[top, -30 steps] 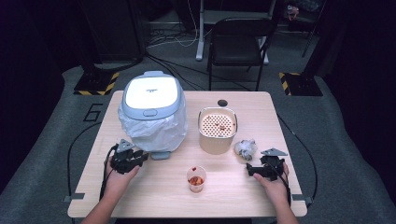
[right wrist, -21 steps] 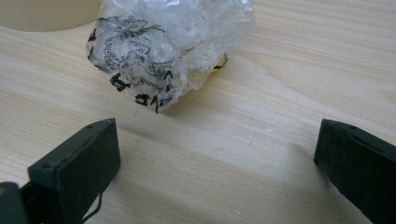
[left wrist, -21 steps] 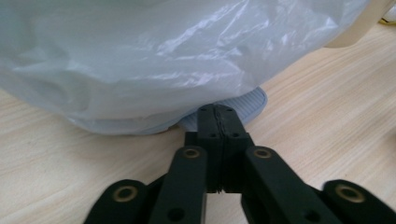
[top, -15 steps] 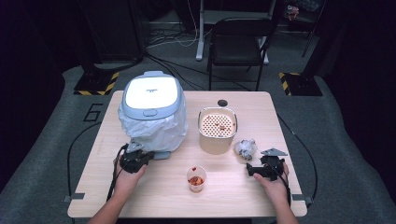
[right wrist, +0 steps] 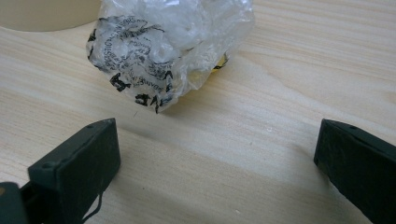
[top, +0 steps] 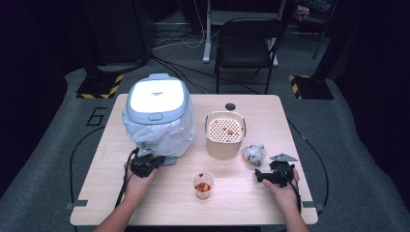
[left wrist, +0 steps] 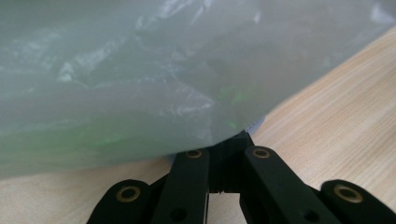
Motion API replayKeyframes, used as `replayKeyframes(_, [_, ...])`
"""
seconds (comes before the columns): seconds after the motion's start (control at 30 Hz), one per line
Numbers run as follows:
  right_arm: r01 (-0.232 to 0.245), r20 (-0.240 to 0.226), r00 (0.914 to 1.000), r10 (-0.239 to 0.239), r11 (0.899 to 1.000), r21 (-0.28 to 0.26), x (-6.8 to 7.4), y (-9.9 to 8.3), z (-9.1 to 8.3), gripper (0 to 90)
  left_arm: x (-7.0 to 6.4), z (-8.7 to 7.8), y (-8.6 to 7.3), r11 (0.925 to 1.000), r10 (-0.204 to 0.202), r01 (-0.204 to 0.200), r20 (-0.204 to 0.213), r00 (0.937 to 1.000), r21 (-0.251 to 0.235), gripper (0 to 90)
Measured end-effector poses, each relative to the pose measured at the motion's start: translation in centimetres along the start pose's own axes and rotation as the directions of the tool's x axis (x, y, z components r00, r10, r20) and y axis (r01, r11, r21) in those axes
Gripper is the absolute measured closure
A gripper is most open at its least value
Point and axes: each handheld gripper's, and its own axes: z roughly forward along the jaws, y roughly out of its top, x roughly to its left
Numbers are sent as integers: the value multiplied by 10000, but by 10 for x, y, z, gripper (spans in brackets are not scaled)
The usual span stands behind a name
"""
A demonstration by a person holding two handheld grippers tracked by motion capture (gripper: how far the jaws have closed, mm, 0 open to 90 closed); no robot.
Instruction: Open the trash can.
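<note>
Left gripper (top: pixel 155 159) pressed shut against translucent plastic bag (left wrist: pixel 140 79) wrapping white-lidded bin (top: pixel 155 99) (tips hidden beneath film). Right gripper (right wrist: pixel 215 154) rested spread wide near crumpled printed clear wrapper (right wrist: pixel 163 51) on wooden table (top: pixel 251 203).

One camera sits up high and looks forward and down on the whole tabletop (top: pixel 241 198). One rides on the left hand-held gripper (top: pixel 143 164), very close to the plastic bag (left wrist: pixel 140 79). One rides on the right hand-held gripper (top: pixel 270 175), close to the crumpled wrapper (right wrist: pixel 163 51), which the high view shows too.
</note>
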Motion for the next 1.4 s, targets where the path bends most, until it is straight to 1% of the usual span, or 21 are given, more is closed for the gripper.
replayKeyframes(0.23, [0,1,10000,0,10000,2,0,0,0,0,2,2,-3,10000,20,-20,74,10000,67,900])
replayKeyframes(0.27, [0,0,10000,0,10000,2,0,0,0,0,1,2,-4,9998,206,-207,-148,9997,-64,900])
replayKeyframes(0.33, [-2,2,10000,2,10000,-1,0,0,0,0,-1,2,-5,9988,484,-487,-266,9985,-85,900])
replayKeyframes(0.4, [1,1,10000,-1,10000,1,0,0,0,0,-1,3,-5,9986,506,-510,-342,9981,-124,900])
replayKeyframes(0.43, [-3,2,10000,3,10000,1,0,0,0,0,0,2,-4,9986,525,-523,-199,9984,80,900])
replayKeyframes(0.47, [-3,2,10000,3,10000,1,0,0,0,0,0,2,-4,9986,525,-523,-199,9984,80,900])
replayKeyframes(0.5, [-1,2,10000,1,10000,3,0,0,0,0,-1,4,-5,9999,146,-145,-91,9999,18,900])
replayKeyframes(0.57, [-47,18,10000,47,10000,10,0,0,0,0,-1,5,-5,9993,374,-373,-99,9993,100,900])
replayKeyframes(0.6, [-91,36,10000,91,10000,26,1,0,0,0,-2,6,-6,9994,321,-320,-143,9994,93,900])
replayKeyframes(0.63, [-83,42,10000,83,10000,23,1,0,0,0,-4,7,-6,10000,-6,7,-119,9999,64,900])
replayKeyframes(0.67, [-82,42,10000,82,10000,24,1,0,0,0,-2,6,-6,9994,164,-159,-151,9998,314,900])
replayKeyframes(0.73, [-89,40,10000,89,10000,27,1,0,0,0,-2,7,-6,9991,222,-218,-111,9997,358,900])
replayKeyframes(0.77, [-85,42,10000,85,10000,24,1,0,0,0,-4,11,-8,9996,-174,174,-11,9998,232,900])
replayKeyframes(0.83, [-92,43,9999,91,10000,24,1,0,0,0,-4,12,-9,9992,-233,231,35,9997,331,900])
replayKeyframes(0.9, [-89,43,10000,89,10000,25,1,0,0,0,-3,12,-9,9994,-222,219,102,9997,265,900])
replayKeyframes(0.97, [-89,43,10000,89,10000,24,1,0,0,0,-1,12,-9,9986,-105,109,-80,9999,511,900])
replayKeyframes(1.1, [-105,36,9999,105,9999,-29,1,0,0,6,-1,12,-9,9990,-88,89,-28,10000,429,900])
replayKeyframes(1.17, [-75,-13,10000,74,10000,-39,1,-1,-1,19,0,12,-9,9990,-143,144,-7,9999,419,900])
replayKeyframes(1.23, [-113,21,9999,113,9999,4,1,0,-3,45,1,10,-9,9979,14,-12,-40,10000,641,900])
replayKeyframes(1.27, [-101,23,9999,101,9999,26,1,0,-4,61,1,11,-9,9986,-31,30,20,10000,536,900])
replayKeyframes(1.4, [-199,-2,9998,199,9997,106,1,1,-6,96,2,11,-9,9981,-41,39,36,10000,618,900])
